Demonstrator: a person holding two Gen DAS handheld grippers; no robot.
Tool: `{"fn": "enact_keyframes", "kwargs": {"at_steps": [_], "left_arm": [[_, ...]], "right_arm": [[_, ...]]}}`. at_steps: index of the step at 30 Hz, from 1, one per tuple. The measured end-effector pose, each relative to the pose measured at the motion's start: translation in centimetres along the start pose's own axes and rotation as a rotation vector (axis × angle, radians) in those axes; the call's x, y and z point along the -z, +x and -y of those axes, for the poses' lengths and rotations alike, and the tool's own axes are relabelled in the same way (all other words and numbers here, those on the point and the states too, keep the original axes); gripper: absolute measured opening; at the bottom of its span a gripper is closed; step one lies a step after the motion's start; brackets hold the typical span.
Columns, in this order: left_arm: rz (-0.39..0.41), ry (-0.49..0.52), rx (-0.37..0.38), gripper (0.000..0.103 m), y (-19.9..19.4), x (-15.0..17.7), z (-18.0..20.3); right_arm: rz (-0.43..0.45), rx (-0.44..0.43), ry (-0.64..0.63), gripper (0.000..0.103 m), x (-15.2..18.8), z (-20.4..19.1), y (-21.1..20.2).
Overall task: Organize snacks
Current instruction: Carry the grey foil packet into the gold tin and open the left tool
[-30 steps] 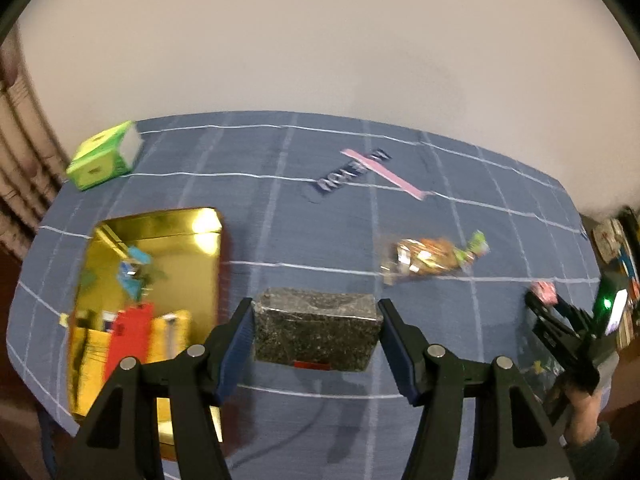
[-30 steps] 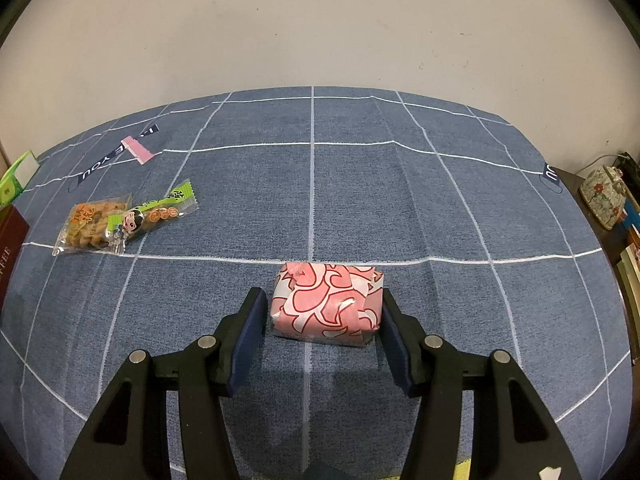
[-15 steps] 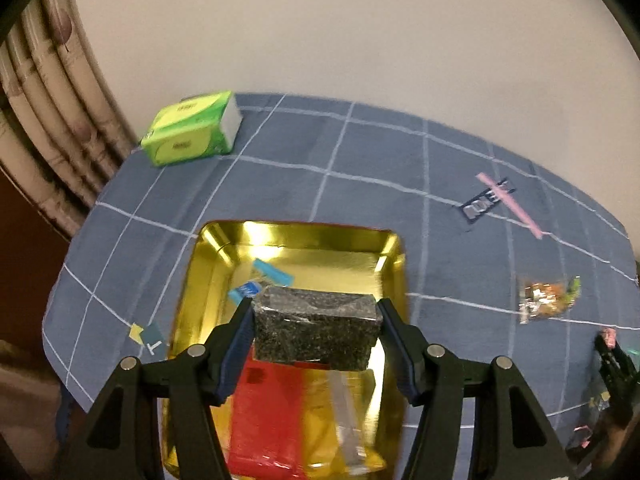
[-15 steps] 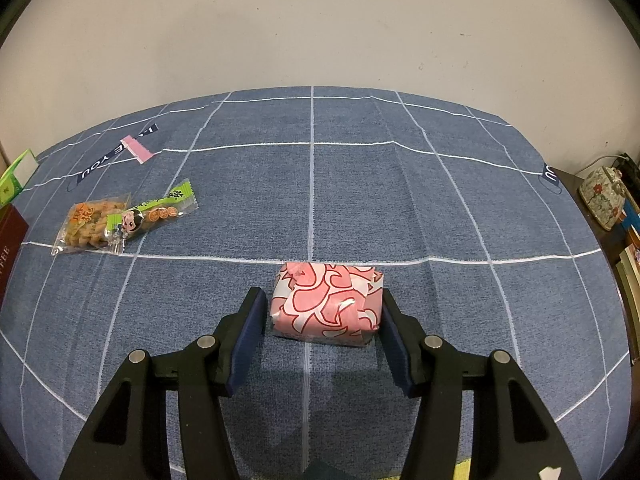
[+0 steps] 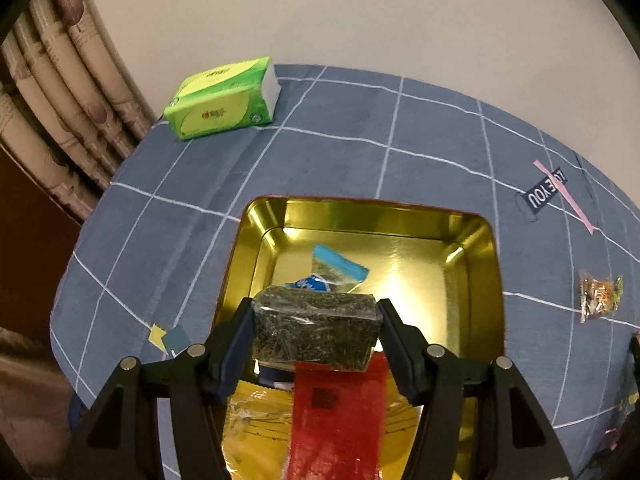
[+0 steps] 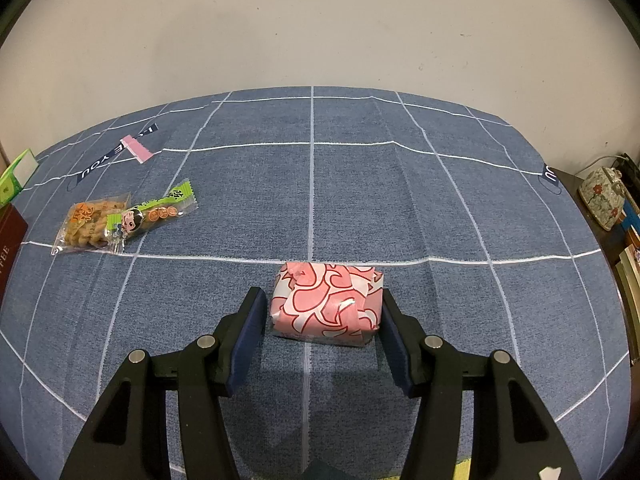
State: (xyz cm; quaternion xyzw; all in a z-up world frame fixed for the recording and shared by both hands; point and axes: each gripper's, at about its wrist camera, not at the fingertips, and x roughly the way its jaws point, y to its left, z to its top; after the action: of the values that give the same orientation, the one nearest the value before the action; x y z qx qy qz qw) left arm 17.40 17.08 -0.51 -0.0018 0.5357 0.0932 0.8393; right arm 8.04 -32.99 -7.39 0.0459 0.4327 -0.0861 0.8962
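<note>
Left wrist view: a dark speckled snack block [image 5: 316, 328] is clamped between the left gripper [image 5: 316, 334] fingers above the gold tin [image 5: 486, 280]. On the counter [image 6: 360, 184], a pink wrapped snack [image 6: 326, 304] is flanked, untouched, by the parted right gripper [image 6: 322, 330] fingers.

Your two views are lit by warm, fairly dim indoor light from overhead. In the left wrist view, the shiny gold metal tin [image 5: 476, 240] throws hard glare off its floor and inner walls, and the red foil packet [image 5: 340, 420] in the foreground smears with blur. Both fisheye lenses bend the white grid lines of the blue checked tablecloth [image 6: 360, 200] and darken to black at the corners. In the right wrist view, you get sharper focus; a soft shadow sits beneath the black right tongs [image 6: 322, 312], and the pink heart-patterned packet [image 6: 326, 304] carries a small specular glint.
</note>
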Motion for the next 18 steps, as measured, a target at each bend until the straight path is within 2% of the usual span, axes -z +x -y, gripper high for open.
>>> {"fn": "enact_keyframes", "kwargs": {"at_steps": [18], "left_arm": [[-0.034, 0.004, -0.033, 0.062, 1.4, 0.5, -0.9]], "right_arm": [[0.0, 0.003, -0.002, 0.053, 0.0, 0.0, 0.0]]}}
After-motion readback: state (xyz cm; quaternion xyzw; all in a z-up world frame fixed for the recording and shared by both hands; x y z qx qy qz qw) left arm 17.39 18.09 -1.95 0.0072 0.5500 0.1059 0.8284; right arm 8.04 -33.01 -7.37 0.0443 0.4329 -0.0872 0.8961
